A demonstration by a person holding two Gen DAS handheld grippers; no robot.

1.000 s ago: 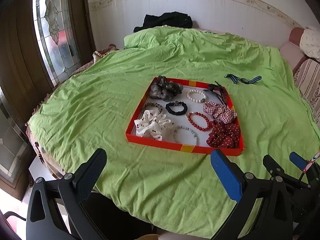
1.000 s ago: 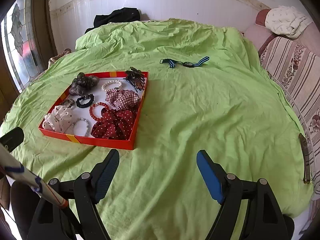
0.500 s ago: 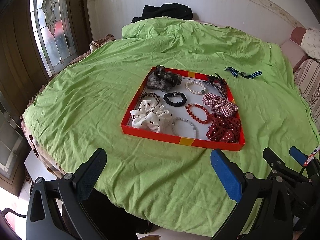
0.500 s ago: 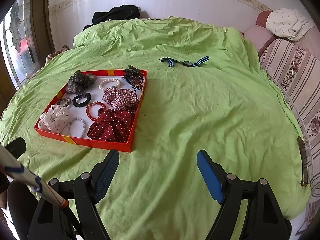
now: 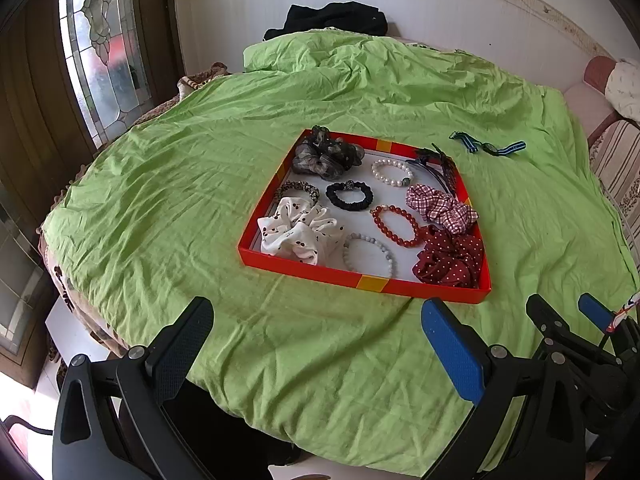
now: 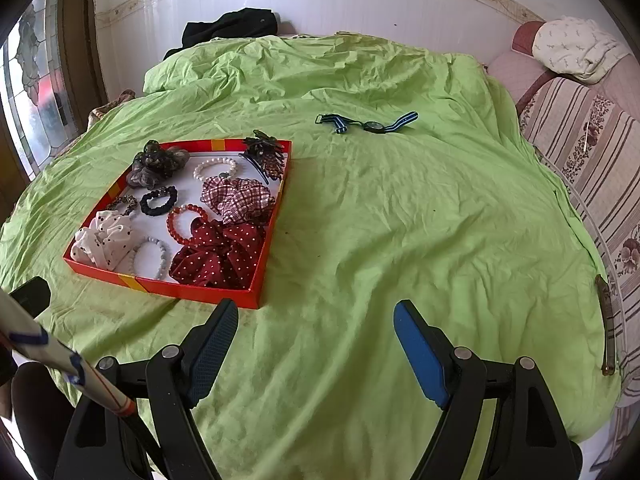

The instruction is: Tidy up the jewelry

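Observation:
A red tray [image 5: 360, 280] [image 6: 160, 286] lies on the green bedspread and holds several scrunchies, bead bracelets and a dark hair claw. A watch with a blue striped strap [image 5: 488, 146] [image 6: 370, 124] lies on the cloth beyond the tray, to its right. My left gripper [image 5: 316, 332] hangs open over the cloth in front of the tray, nothing between its fingers. My right gripper [image 6: 314, 332] is open too, just right of the tray's near corner, and empty.
The green bedspread [image 6: 400, 220] covers a round bed. A stained-glass window [image 5: 100, 40] stands at the left, a striped sofa [image 6: 592, 152] at the right. Dark clothing [image 6: 232, 24] lies at the bed's far edge by the wall.
In the left wrist view the tray has drifted down and the window and wall show more, a slight tilt of that gripper. The right view has barely shifted. Both grippers stayed open.

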